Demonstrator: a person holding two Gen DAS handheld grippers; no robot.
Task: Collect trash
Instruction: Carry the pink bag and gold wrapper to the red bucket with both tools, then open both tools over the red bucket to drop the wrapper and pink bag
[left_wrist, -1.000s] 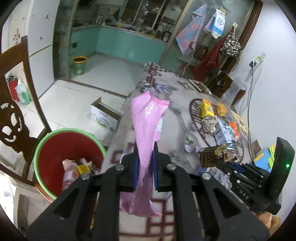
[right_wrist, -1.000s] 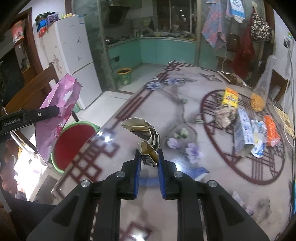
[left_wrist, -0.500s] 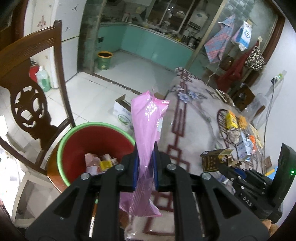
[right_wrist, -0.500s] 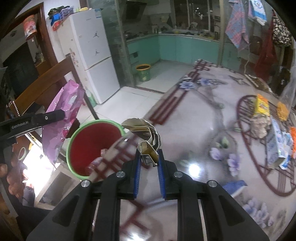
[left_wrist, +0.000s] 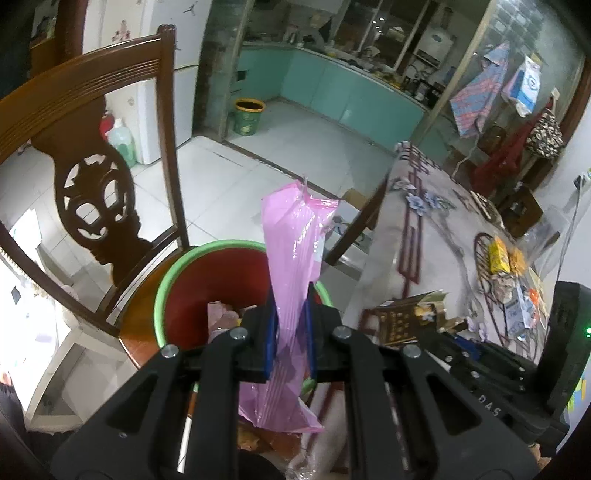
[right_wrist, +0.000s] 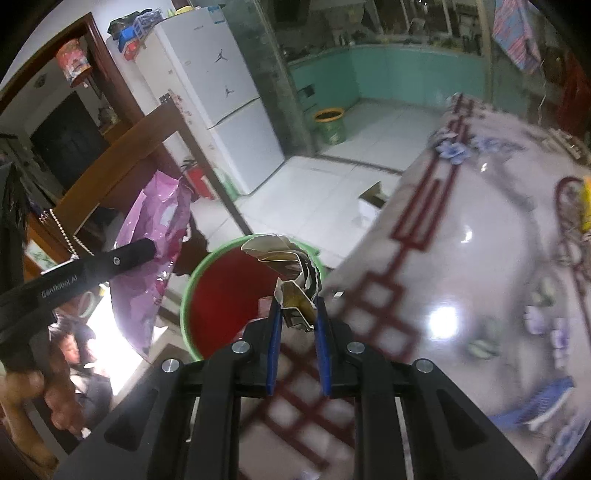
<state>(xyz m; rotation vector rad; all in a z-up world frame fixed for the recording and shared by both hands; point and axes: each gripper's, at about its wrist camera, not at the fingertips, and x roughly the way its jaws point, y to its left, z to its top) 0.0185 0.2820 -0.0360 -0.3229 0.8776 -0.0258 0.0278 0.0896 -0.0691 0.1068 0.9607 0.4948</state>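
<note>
Left wrist view shows the left tool (left_wrist: 290, 328) clamped on a pink plastic bag (left_wrist: 295, 258), which stands upright between its blue pads directly above the red bin with a green rim (left_wrist: 177, 269), where some trash already lies. Right wrist view shows the right tool (right_wrist: 298, 332) pinching a crumpled gold and black carton (right_wrist: 291, 269) at the table (right_wrist: 461, 280) edge, over the near side of the bin. A wooden chair (left_wrist: 85, 122) stands behind the bin.
</note>
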